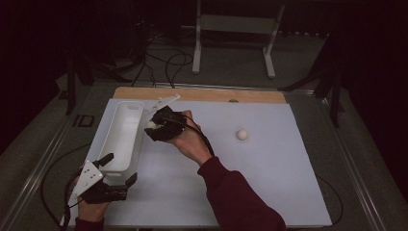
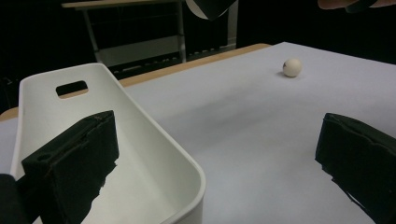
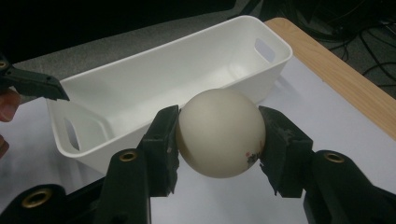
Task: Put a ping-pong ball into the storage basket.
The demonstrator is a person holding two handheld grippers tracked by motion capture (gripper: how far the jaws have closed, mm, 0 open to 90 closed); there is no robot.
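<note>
The right gripper (image 3: 219, 135) clamps one cream ball (image 3: 220, 133) beside the empty white bin (image 3: 154, 79); another ball (image 1: 242, 134) waits mid-table; left gripper (image 1: 115, 168) gapes astride the bin's near end.

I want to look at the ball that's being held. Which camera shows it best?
The right gripper view: the held ball sits big and close between the right gripper's jaws, in front of the bin. In the high view it is a small pale spot beside the bin. The left gripper view shows the other ball.
</note>
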